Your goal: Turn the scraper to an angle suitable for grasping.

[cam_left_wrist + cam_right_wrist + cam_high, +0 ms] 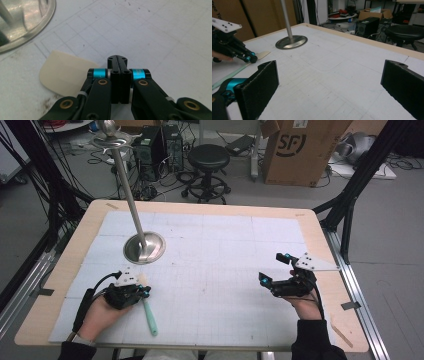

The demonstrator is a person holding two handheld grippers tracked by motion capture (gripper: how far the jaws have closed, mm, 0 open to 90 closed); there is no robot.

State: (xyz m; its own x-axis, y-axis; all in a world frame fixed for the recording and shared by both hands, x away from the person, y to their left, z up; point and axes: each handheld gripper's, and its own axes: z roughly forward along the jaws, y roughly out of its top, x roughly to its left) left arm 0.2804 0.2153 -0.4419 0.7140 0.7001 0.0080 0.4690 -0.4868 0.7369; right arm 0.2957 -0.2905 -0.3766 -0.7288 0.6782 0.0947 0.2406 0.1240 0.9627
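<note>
A spatula lies on the white mat (215,270) at the front left, with a green handle (149,316) and a cream blade (63,72). A hand holds my left gripper (146,292) low over the spatula's neck. In the left gripper view that gripper (117,60) has its jaws pressed together, with nothing visible between them and the blade just to their left. My right gripper (271,267) rests at the front right, jaws wide apart and empty. In the right gripper view my right gripper (332,82) faces the left gripper (252,59) and the spatula (263,54).
A metal stand with a round base (145,247) and a tall pole (127,185) stands on the mat behind the left gripper. Beyond the table's far edge are a black stool (208,157), a cardboard box (300,150) and computer towers (150,145).
</note>
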